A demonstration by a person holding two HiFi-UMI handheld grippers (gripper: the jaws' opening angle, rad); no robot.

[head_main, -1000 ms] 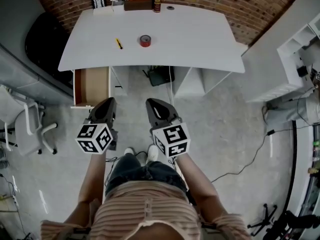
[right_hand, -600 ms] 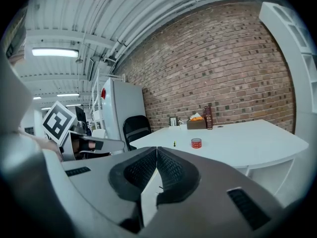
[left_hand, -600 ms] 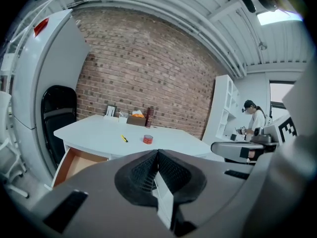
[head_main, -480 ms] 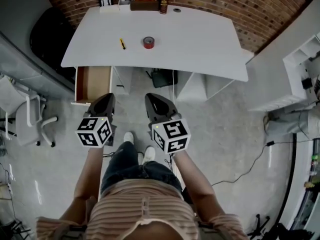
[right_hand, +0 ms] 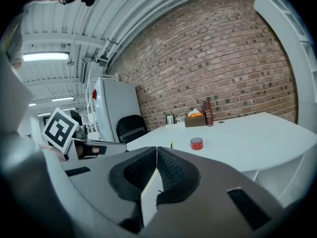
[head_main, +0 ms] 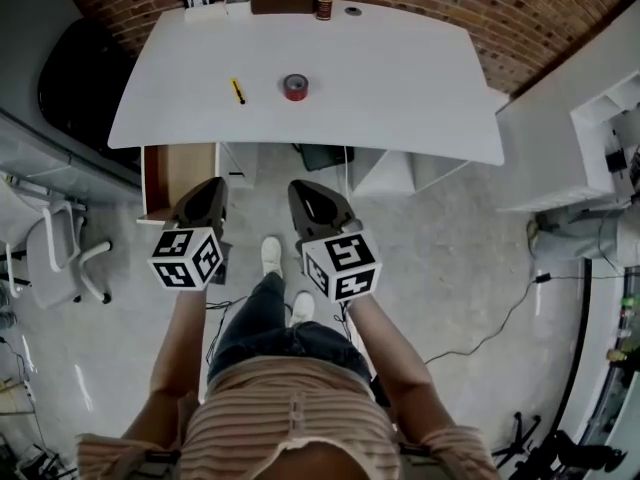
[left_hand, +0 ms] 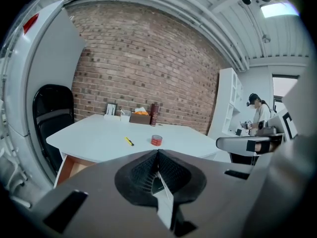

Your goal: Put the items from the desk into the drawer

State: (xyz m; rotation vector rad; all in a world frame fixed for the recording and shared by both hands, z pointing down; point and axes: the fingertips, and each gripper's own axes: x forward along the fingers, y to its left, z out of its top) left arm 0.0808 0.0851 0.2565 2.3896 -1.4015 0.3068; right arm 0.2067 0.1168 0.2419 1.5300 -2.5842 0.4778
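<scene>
Red tape roll (head_main: 294, 87) and a yellow cutter (head_main: 237, 90) lie near each other on the white desk (head_main: 400, 78); any print is too small to read. The drawer (head_main: 180, 173) stands open beneath. My left gripper (head_main: 207, 198) and right gripper (head_main: 308, 198) are closed, empty.

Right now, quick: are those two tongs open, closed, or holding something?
Left tongs: closed, holding nothing.
Right tongs: closed, holding nothing.
</scene>
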